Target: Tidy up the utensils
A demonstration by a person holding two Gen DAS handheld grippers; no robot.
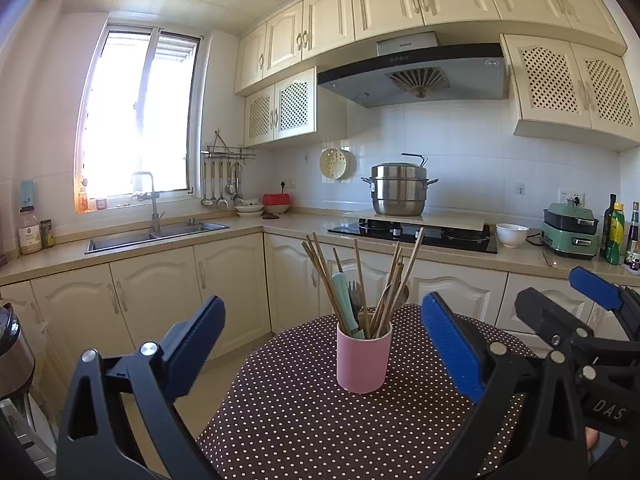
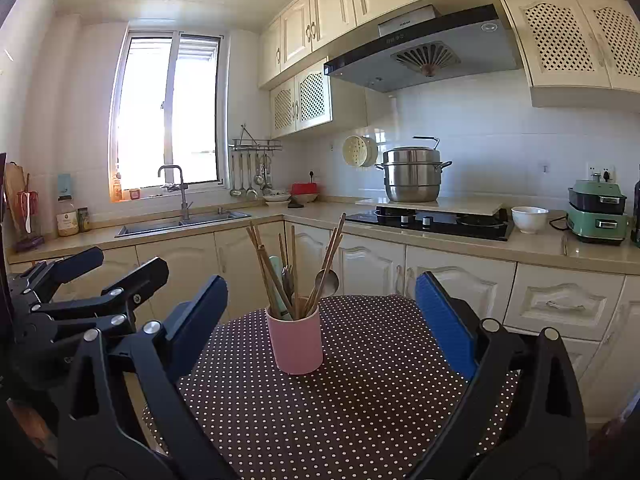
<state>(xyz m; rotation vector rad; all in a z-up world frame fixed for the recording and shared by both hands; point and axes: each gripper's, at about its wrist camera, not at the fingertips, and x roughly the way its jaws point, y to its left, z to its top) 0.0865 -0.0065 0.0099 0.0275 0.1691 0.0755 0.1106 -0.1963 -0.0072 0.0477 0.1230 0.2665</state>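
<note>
A pink cup [image 1: 363, 360] stands upright on a round table with a brown polka-dot cloth [image 1: 304, 420]. It holds several wooden chopsticks [image 1: 320, 276], a mint-handled utensil [image 1: 344, 304], a fork and a metal spoon [image 2: 328, 282]. My left gripper [image 1: 324, 340] is open and empty, its jaws either side of the cup, short of it. My right gripper [image 2: 320, 320] is open and empty, the cup [image 2: 296, 344] between its jaws, farther ahead. The right gripper also shows at the right edge of the left wrist view [image 1: 568, 300]; the left gripper shows at the left of the right wrist view [image 2: 116, 268].
Cream kitchen cabinets run behind the table. The counter holds a sink [image 1: 156, 236], a black hob [image 1: 416, 234] with a steel steamer pot [image 1: 398, 190], a white bowl [image 1: 512, 235], a green appliance [image 1: 570, 230] and bottles [image 1: 616, 232]. Ladles hang by the window [image 1: 222, 186].
</note>
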